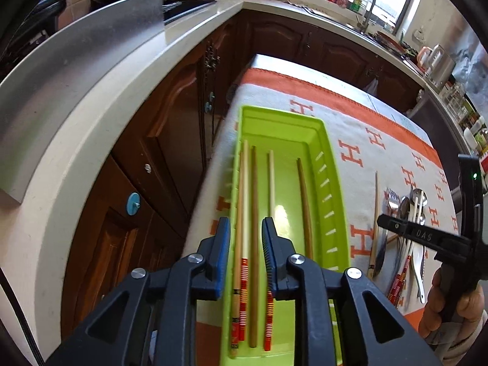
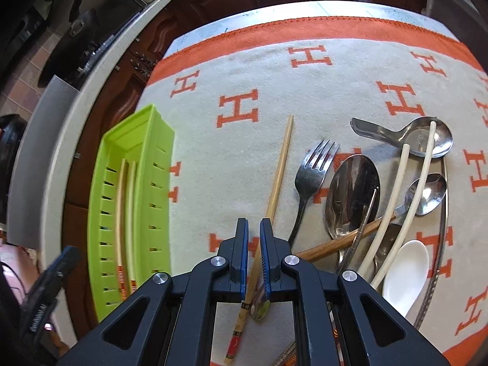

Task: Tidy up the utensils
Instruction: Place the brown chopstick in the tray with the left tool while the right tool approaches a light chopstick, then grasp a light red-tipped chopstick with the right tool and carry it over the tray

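A lime-green slotted tray [image 1: 334, 164] lies along the table's left edge, with several chopsticks [image 1: 253, 198] lengthwise in it. My left gripper [image 1: 246, 221] hangs over the tray's near end, open. Two of those chopsticks show in the gap, untouched by the pads. My right gripper [image 2: 253, 222] is shut to a narrow slit, low over a bamboo chopstick [image 2: 282, 164] that lies on the cloth and runs under its fingertips. To its right lies a pile: a fork [image 2: 309, 177], a large spoon [image 2: 352, 189], white chopsticks [image 2: 393, 189] and a white ceramic spoon [image 2: 405, 274].
An orange-and-grey cloth [image 2: 244, 70] covers the table. The green tray [image 2: 158, 152] sits close to the table's left edge, with dark wooden cabinets [image 1: 170, 128] and a pale worktop [image 1: 91, 140] beyond a narrow gap. A hand [image 1: 451, 305] holds the right gripper [image 1: 381, 222].
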### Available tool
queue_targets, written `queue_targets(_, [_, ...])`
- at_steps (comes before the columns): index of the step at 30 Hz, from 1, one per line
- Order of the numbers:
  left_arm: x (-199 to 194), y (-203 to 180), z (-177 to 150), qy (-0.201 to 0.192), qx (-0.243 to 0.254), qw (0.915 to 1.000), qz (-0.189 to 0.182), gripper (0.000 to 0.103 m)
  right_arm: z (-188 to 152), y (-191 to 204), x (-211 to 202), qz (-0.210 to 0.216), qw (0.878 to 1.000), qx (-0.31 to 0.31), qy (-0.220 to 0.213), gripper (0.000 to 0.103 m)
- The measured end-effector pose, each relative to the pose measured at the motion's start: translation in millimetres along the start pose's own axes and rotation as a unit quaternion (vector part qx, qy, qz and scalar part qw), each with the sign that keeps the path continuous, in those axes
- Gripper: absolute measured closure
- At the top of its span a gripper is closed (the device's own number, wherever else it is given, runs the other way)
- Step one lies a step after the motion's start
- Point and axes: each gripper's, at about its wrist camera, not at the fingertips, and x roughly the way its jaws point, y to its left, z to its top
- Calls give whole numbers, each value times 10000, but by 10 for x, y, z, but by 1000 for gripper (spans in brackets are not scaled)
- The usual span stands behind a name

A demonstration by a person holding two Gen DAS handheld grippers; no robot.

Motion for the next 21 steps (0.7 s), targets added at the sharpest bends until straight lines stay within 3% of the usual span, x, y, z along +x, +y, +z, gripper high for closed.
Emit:
queue_targets(3, [-54, 102, 11, -104, -84, 9999, 64, 81, -26, 76, 68, -247, 9996, -112, 84, 95])
queue_targets(7, [-91, 233, 18, -160, -225, 9995, 122, 80, -46, 203, 142, -624, 9975, -314, 73, 83])
queue_targets(12, [-115, 352, 12, -202, -374, 9990, 147, 79, -148, 434, 235, -1275, 9877, -900, -106, 79])
queue_targets(15, [-115, 381, 9, -201, -404, 9989, 136, 79, -185, 479, 242, -1393, 9849, -991, -261, 83])
queue_targets(17, [-115, 382, 9, -204, -402, 9989, 129, 79, -190, 484, 235, -1474, 9838, -966, -324, 95])
queue_targets(21, [-117, 393, 7, -211, -409, 9989, 116, 79, -205, 405, 191, -1225, 9888, -773, -368, 97])
